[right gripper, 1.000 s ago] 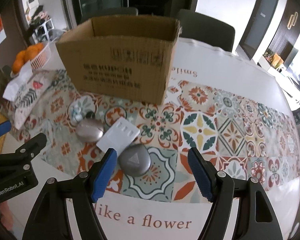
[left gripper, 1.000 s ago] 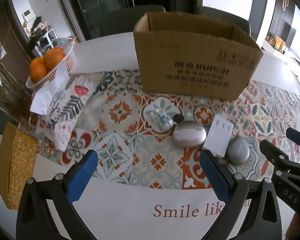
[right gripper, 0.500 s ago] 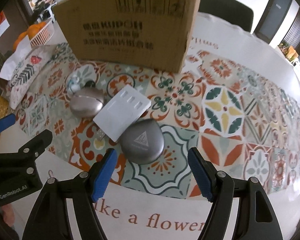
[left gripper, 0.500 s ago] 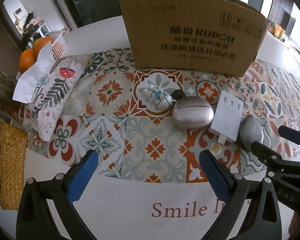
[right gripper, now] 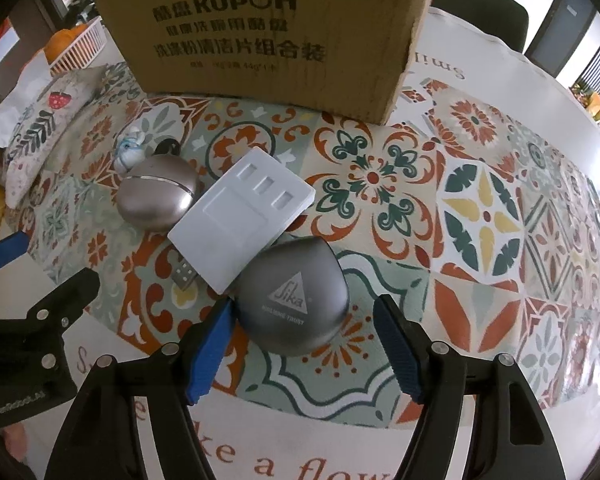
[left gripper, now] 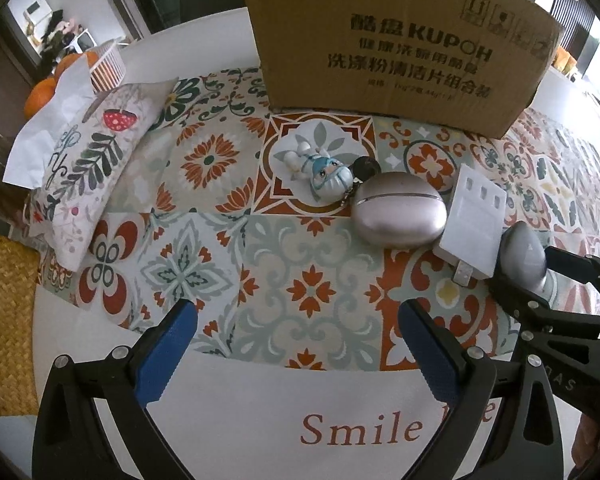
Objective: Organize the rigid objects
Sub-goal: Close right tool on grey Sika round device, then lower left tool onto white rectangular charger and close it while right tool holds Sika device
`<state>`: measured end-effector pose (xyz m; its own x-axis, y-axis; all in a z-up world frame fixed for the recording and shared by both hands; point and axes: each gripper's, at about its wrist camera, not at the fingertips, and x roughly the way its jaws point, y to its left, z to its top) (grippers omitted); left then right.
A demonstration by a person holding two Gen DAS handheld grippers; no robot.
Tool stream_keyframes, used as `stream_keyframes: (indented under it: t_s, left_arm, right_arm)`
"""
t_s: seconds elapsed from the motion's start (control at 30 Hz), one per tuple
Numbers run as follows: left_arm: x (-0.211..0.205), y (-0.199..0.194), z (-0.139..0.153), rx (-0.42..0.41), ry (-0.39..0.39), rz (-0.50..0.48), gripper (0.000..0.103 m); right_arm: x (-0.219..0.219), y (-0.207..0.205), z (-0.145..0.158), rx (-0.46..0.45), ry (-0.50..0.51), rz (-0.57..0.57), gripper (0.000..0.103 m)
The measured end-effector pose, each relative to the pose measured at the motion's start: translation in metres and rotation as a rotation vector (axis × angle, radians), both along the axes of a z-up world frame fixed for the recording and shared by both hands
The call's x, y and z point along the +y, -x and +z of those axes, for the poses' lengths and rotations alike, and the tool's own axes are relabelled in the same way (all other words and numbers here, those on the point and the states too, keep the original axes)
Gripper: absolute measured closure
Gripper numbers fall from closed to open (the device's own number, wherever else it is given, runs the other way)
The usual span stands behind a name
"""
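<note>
The right gripper (right gripper: 302, 346) is closing around the grey case (right gripper: 294, 298), pads not yet pressed on it. The case lies beside the white hub (right gripper: 242, 218). The left gripper (left gripper: 298, 354) is held wide, empty.

Right gripper (right gripper: 302, 350) closing — fingers (right gripper: 210, 354) flank the grey case (right gripper: 294, 296).
</note>
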<state>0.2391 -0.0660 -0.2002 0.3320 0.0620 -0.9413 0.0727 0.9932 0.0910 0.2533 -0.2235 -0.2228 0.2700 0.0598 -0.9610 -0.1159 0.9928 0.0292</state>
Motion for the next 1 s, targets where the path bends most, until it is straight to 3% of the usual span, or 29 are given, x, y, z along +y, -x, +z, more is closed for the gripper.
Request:
stream_keyframes:
  t_s: [0.1,0.17,0.5,1.0]
  left_arm:
    - [0.000,0.000,-0.001,0.001,-0.004,-0.010,0.002]
    - [0.000,-0.002,-0.002,-0.001,-0.007,-0.017,0.003]
    - [-0.011,0.000,0.009,-0.019,0.007,-0.095,0.006]
    - [-0.080,-0.022,0.031,-0.040,0.031,-0.411,0.013]
  right_arm:
    - [0.004,-0.004,-0.004,-0.002,-0.003,0.000,0.037]
    - [0.005,-0.005,-0.006,-0.002,-0.014,-0.007,0.046]
    - [-0.012,0.008,0.002,-0.032,-0.036,-0.066,0.046]
    - [-0.065,0.033,0.039,-0.098,-0.054,-0.286,0.046]
